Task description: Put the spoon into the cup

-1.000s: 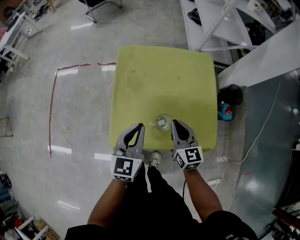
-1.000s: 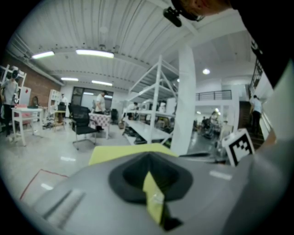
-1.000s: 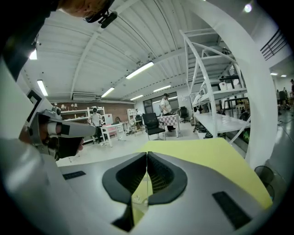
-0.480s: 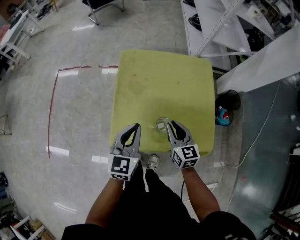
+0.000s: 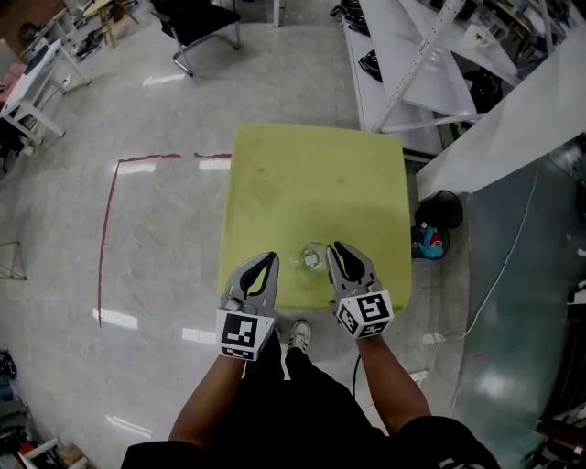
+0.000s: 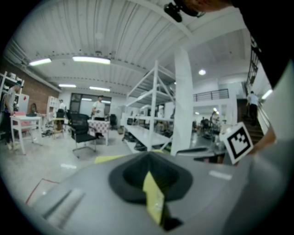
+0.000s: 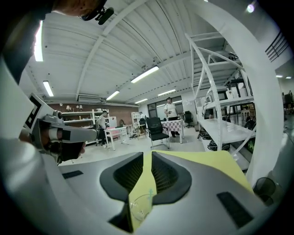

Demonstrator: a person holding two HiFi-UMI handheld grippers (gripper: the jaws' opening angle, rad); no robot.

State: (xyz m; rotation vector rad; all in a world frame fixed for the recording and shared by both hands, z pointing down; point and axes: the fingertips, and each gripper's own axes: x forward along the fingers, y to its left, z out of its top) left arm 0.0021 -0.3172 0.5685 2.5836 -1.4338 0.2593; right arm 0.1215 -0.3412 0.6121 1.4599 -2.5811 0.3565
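Note:
A clear cup point(image 5: 314, 257) stands near the front edge of the yellow-green table point(image 5: 311, 174). Something pale lies inside it. In the right gripper view the cup point(image 7: 139, 207) shows low between the jaws, and a thin teal stem point(image 7: 149, 191) that looks like the spoon rises from it. My right gripper point(image 5: 338, 250) is just right of the cup. Its jaws stand a narrow slit apart with nothing between them point(image 7: 147, 158). My left gripper point(image 5: 267, 263) hangs left of the cup over the table's front edge, its tips touching and empty point(image 6: 148, 158).
White shelving point(image 5: 439, 55) runs along the right of the table. A black stool and a blue-red object point(image 5: 428, 240) sit on the floor at the table's right side. A black chair point(image 5: 197, 23) stands far off. A red tape line point(image 5: 110, 220) marks the floor to the left.
The head view has shifted a little, so the table sits slightly lower in the frame. Both grippers stay by the table's front edge beside the cup.

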